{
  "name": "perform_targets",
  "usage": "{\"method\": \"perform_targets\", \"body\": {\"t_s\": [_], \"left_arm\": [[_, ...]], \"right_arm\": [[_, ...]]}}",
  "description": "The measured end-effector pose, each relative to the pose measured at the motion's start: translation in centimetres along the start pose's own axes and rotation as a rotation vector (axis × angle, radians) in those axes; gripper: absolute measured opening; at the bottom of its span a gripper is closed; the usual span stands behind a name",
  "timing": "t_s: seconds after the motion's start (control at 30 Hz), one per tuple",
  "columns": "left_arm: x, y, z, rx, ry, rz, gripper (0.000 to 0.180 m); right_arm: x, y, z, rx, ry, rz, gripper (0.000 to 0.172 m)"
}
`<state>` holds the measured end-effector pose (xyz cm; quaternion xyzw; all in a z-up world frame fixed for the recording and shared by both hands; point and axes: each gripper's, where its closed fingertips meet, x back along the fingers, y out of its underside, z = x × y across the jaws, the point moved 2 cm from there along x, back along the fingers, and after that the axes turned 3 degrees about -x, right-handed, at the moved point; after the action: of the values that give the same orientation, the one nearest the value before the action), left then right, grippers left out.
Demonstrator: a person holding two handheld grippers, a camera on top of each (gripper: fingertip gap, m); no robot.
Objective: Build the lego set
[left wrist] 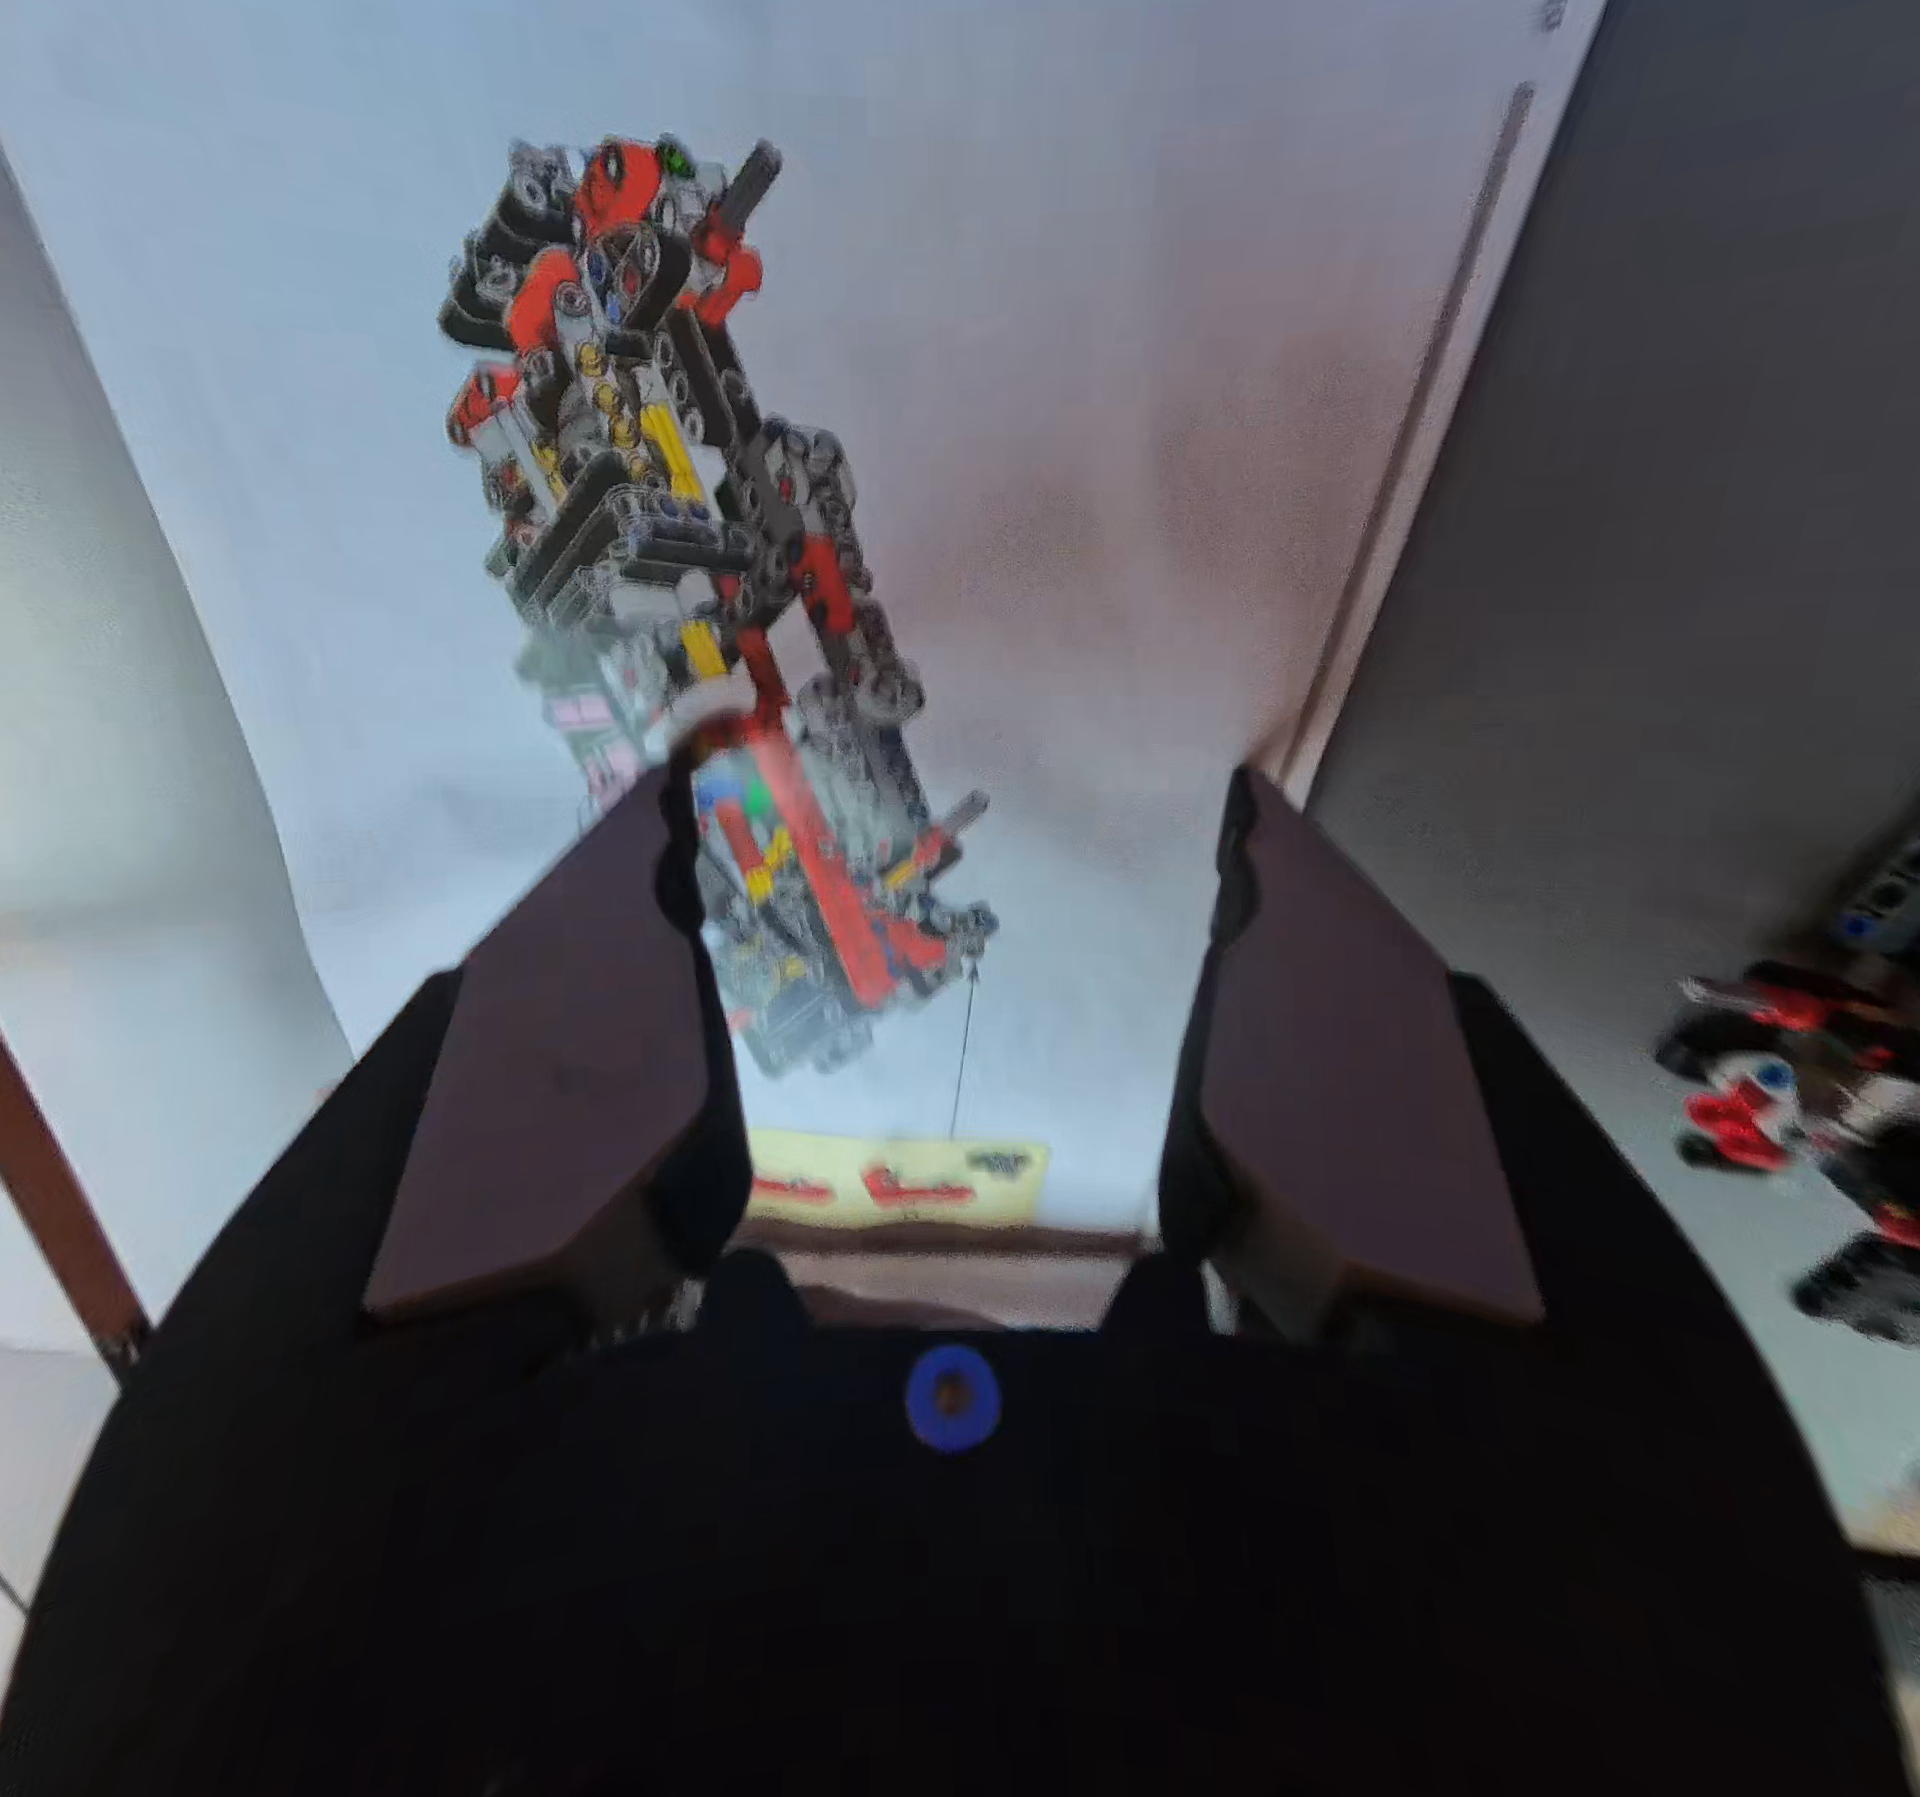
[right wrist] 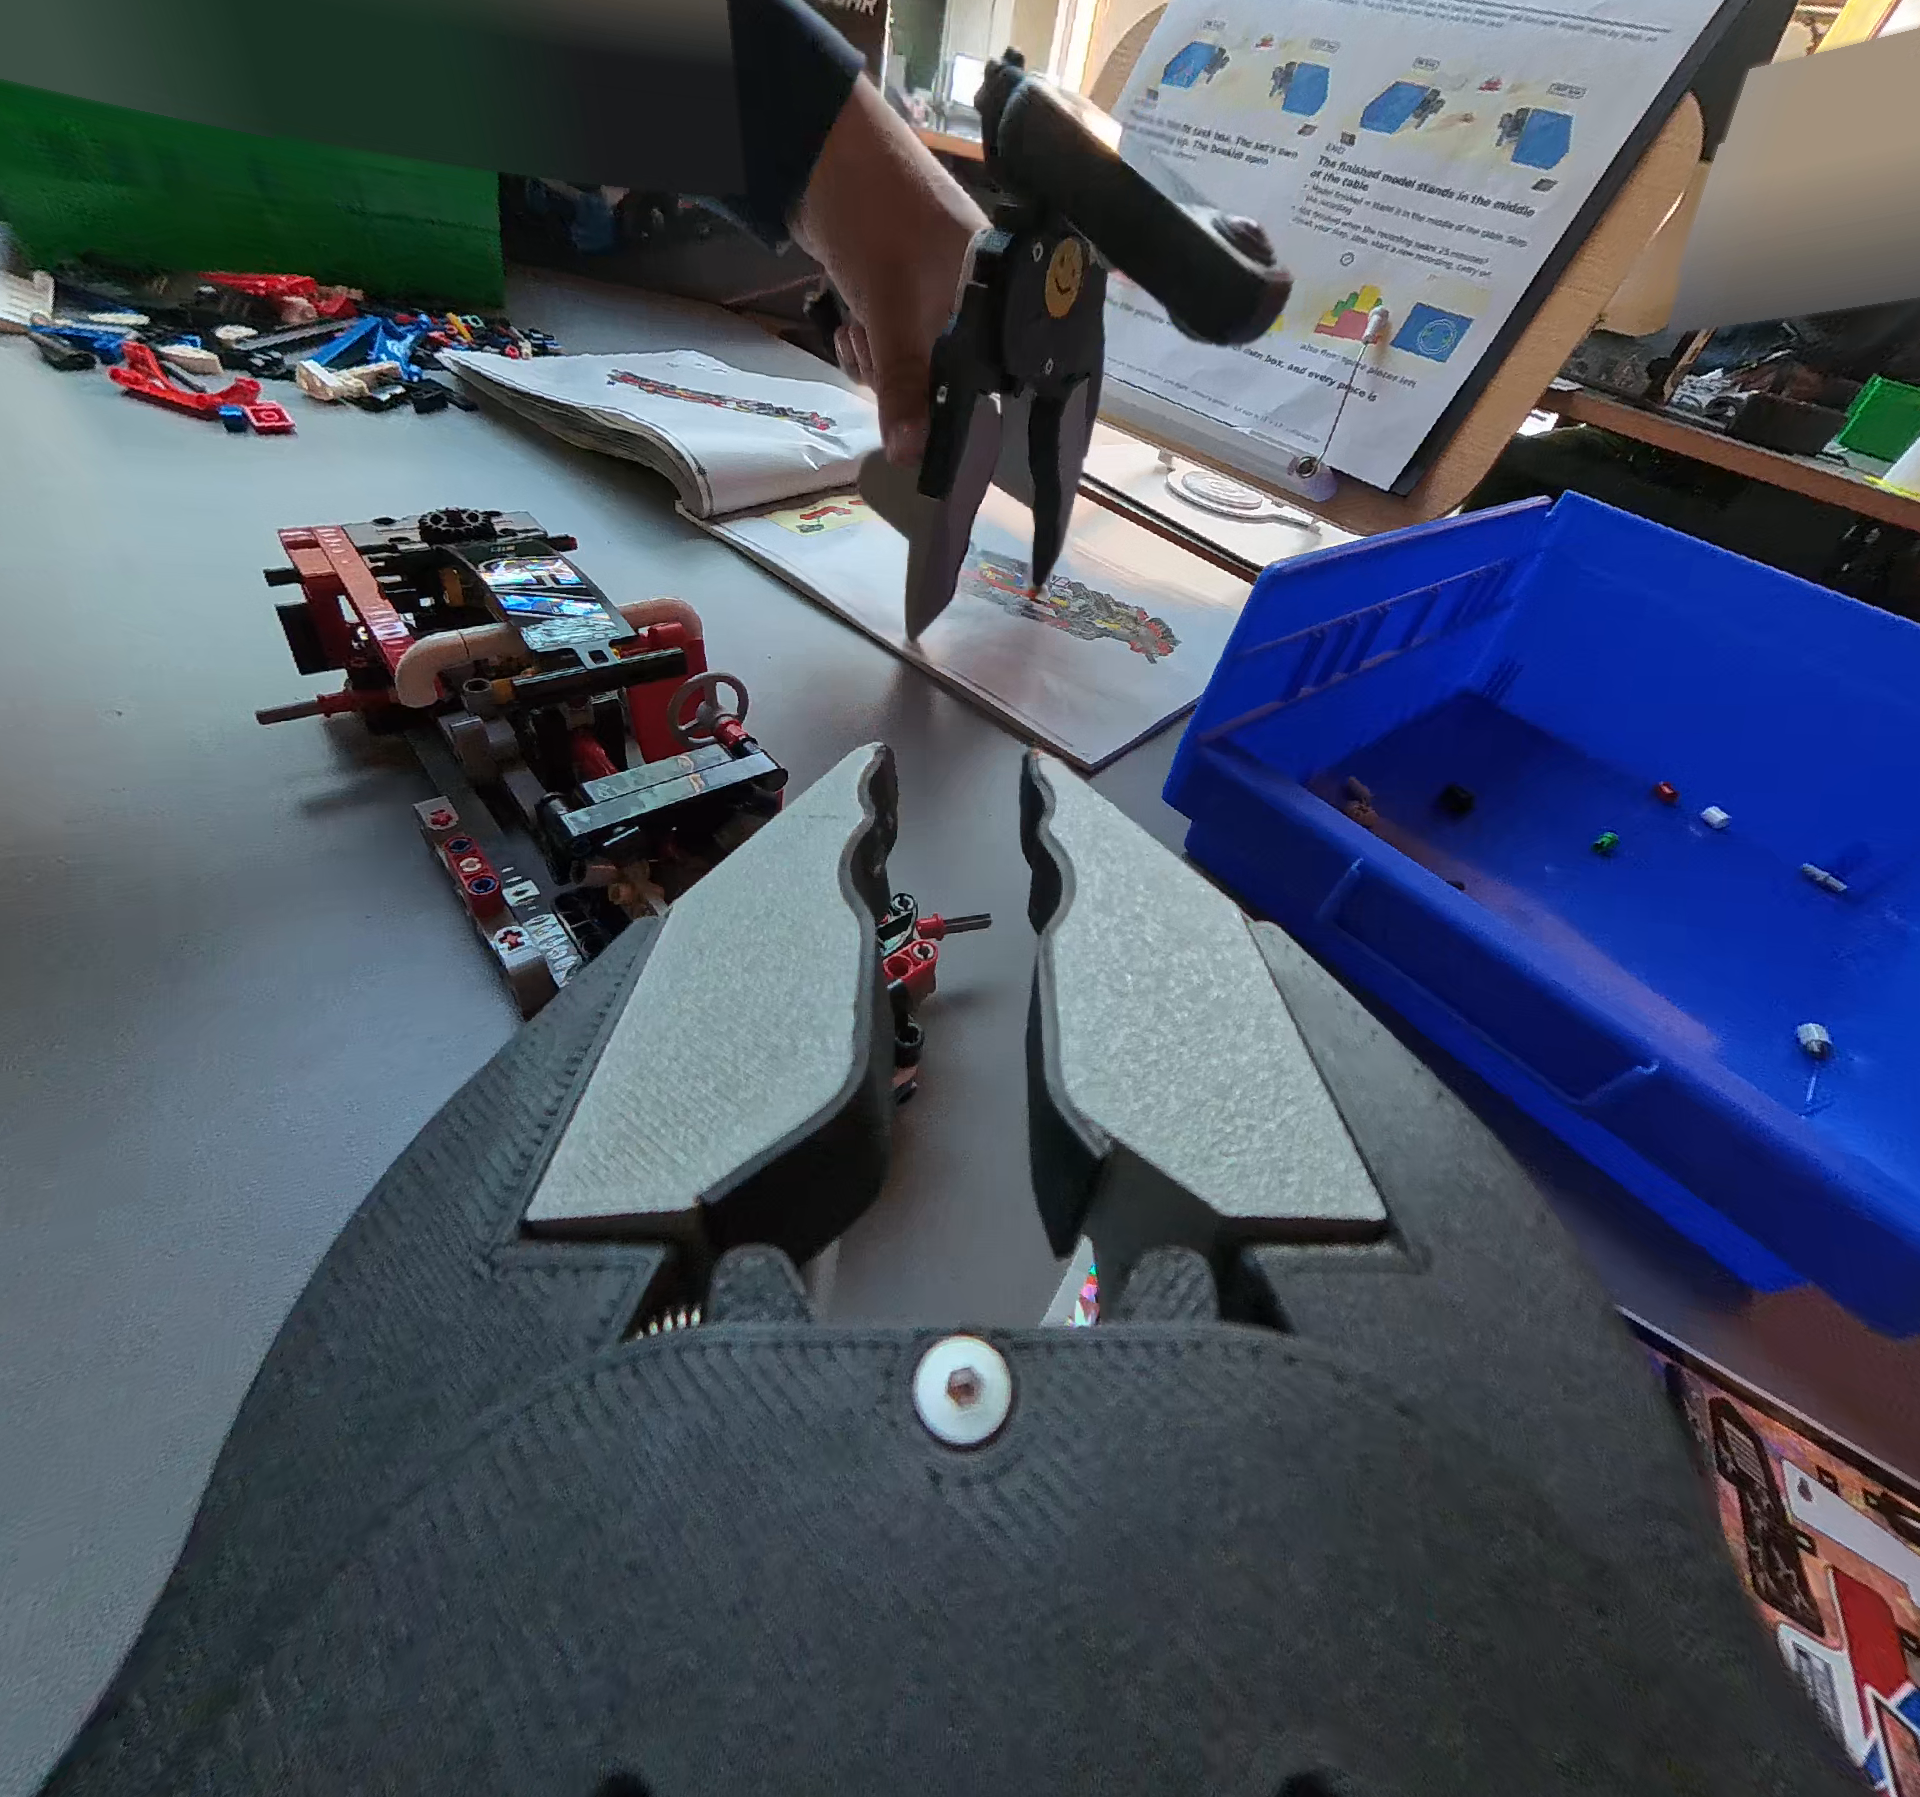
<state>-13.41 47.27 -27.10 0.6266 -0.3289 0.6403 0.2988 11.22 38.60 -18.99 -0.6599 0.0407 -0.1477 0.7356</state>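
My left gripper (left wrist: pixel 956 791) is open wide, pointing down at an open instruction booklet (left wrist: pixel 1091 345) with a printed picture of a red and black model (left wrist: pixel 665 500). A small white and red bit (left wrist: pixel 715 705) lies blurred at its left fingertip; I cannot tell whether they touch. In the right wrist view a hand holds this gripper (right wrist: pixel 982 604) with its tips on the booklet page (right wrist: pixel 1091 708). My right gripper (right wrist: pixel 956 771) is narrowly open and empty, low over the grey table, beside the near end of a red and black brick-built car chassis (right wrist: pixel 520 687).
A blue bin (right wrist: pixel 1351 625) with a few tiny pieces stands at the right. A pile of loose red, blue and black pieces (right wrist: pixel 260 345) lies at the far left. A printed sheet on a wooden stand (right wrist: pixel 1403 137) rises behind the booklet.
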Motion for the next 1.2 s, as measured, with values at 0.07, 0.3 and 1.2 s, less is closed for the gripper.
{"method": "perform_targets", "body": {"t_s": [0.07,0.3,1.2], "left_arm": [[0.0,-0.5,0.1,-0.036,-0.003,0.059,0.096],[0.1,-0.5,-0.2,-0.047,0.000,-0.068,0.088],[4.0,-3.0,0.7,0.114,0.060,0.213,0.067]], "right_arm": [[0.0,0.0,-0.1,0.002,-0.005,0.000,0.019],[-0.1,-0.1,-0.3,-0.004,-0.018,0.003,0.018],[0.1,0.0,0.3,-0.001,0.012,0.002,0.007]]}}
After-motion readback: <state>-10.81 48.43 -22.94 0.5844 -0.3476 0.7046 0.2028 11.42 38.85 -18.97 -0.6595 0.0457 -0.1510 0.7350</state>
